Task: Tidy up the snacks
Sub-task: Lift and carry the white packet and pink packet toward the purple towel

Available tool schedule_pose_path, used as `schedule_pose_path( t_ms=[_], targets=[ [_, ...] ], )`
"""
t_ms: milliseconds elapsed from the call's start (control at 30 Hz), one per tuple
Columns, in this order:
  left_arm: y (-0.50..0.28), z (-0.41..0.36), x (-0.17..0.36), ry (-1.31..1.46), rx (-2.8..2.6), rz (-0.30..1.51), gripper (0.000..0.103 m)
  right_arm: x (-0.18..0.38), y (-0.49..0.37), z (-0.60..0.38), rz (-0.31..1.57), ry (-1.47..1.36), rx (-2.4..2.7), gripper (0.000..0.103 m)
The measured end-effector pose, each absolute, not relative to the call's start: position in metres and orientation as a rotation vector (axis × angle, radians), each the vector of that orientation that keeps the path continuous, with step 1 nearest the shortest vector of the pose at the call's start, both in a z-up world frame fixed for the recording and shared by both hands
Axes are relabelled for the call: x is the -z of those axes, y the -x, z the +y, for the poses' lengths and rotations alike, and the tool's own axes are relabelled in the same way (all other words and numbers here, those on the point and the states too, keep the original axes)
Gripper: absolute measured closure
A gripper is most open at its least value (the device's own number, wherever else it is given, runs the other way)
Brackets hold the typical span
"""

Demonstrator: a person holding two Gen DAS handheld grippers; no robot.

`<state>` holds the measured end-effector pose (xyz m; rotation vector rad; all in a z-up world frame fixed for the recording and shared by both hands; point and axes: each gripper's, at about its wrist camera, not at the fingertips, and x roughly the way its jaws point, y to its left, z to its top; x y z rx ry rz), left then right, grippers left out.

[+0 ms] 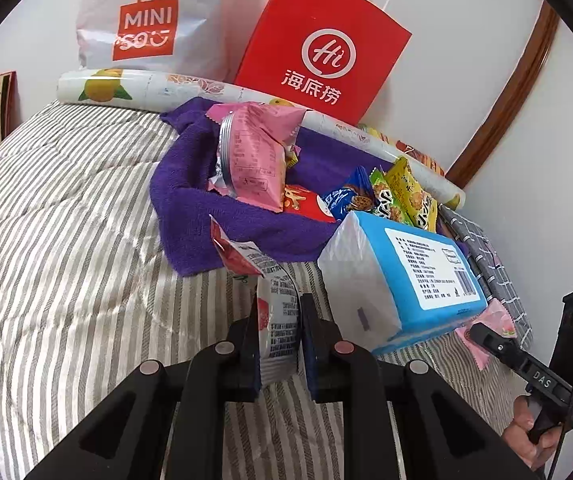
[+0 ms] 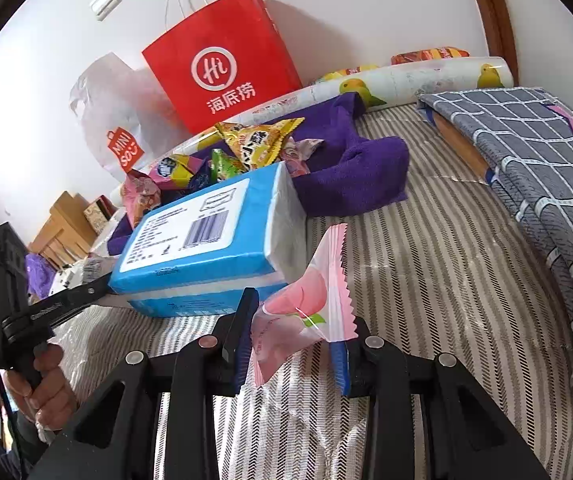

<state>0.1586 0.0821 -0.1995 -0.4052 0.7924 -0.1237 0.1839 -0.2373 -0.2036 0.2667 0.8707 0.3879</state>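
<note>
Left gripper [image 1: 279, 320] is clamped tight on a white snack packet [image 1: 276, 312] with a red top corner and small black print down its side, held up over the striped bedspread [image 1: 66, 240]. Right gripper [image 2: 292, 332] pinches a pink candy wrapper [image 2: 310, 300], zigzag edge, peach picture, clear film at the bottom, lifted just off the bed beside the blue tissue pack [image 2: 206, 232]. And that tissue pack sits there label up, barcode showing, white ends of the plastic visible!

Behind it, the purple towel [image 1: 206, 216] is bunched into a kind of nest, and the snacks are piled on it: a big pink packet [image 1: 254, 156] standing on top, a red packet [image 1: 306, 204] under it, a blue cookie packet [image 1: 346, 196] and green-yellow packets [image 1: 406, 196] leaning together at the right. Against the wall stands a red paper bag [image 1: 318, 48] with white handles, contents out of sight, and next to it a white Miniso plastic bag [image 1: 150, 24], contents unclear. A rolled sheet printed with lemons [image 1: 126, 88] lies along the wall, a grey checked pillow [image 2: 526, 152] at the bed's right side
</note>
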Motion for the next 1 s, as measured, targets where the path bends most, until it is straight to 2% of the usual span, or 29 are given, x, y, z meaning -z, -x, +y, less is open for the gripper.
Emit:
schedule_pose_path(
  t_ms=[400, 1000],
  targets=[
    [-0.132, 0.071, 0.199, 0.407, 0.135, 0.846, 0.088, 0.191, -0.15, -0.233, 0.851, -0.189, -0.343, 0.07],
    [-0.094, 0.052, 0.128, 0.38, 0.172, 0.762, 0.088, 0.108, -0.117, -0.232, 0.736, -0.142, -0.256, 0.07]
  ],
)
